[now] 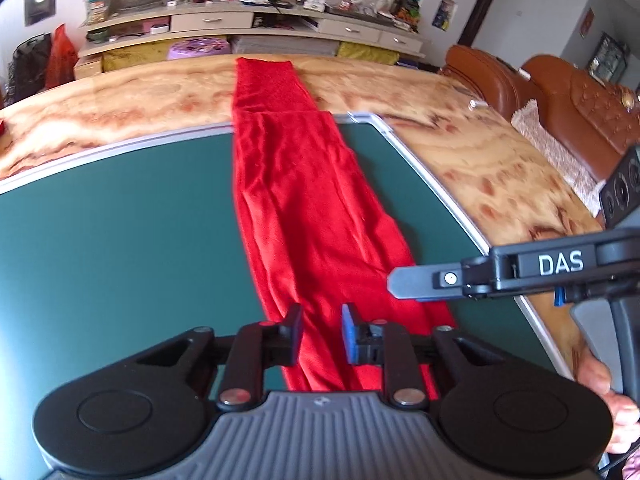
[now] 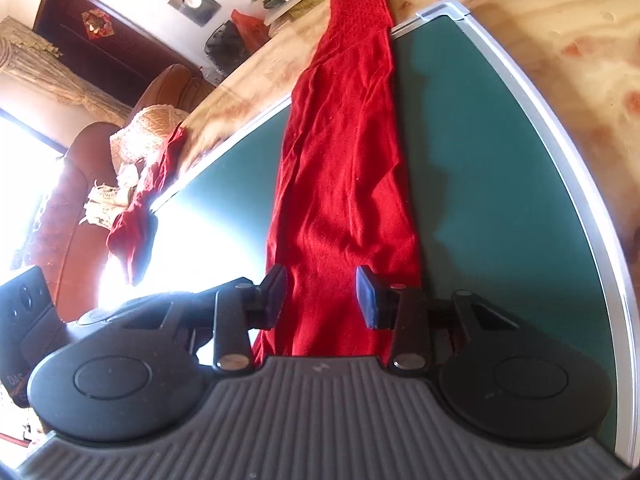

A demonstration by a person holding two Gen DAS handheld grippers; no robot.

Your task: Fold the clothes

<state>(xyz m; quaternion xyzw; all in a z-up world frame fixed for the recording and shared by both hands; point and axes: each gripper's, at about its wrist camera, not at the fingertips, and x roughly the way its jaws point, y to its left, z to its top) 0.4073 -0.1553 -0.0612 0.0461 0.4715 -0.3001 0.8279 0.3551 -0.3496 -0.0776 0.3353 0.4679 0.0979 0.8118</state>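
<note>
Garment: long red cloth [image 1: 304, 184] lying folded lengthwise across green mat [image 1: 120, 248] on bench [image 1: 460, 152].
Left tongs [image 1: 321, 334]: apart, clamping nothing.
Right tongs [image 2: 321, 298]: apart, above cloth.

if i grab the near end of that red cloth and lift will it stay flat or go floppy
Probably floppy: the red cloth lies in soft wrinkles and follows the step from the green board onto the table. It looks thin, so likely light. Being long, its far end would probably drag rather than lift.
</note>
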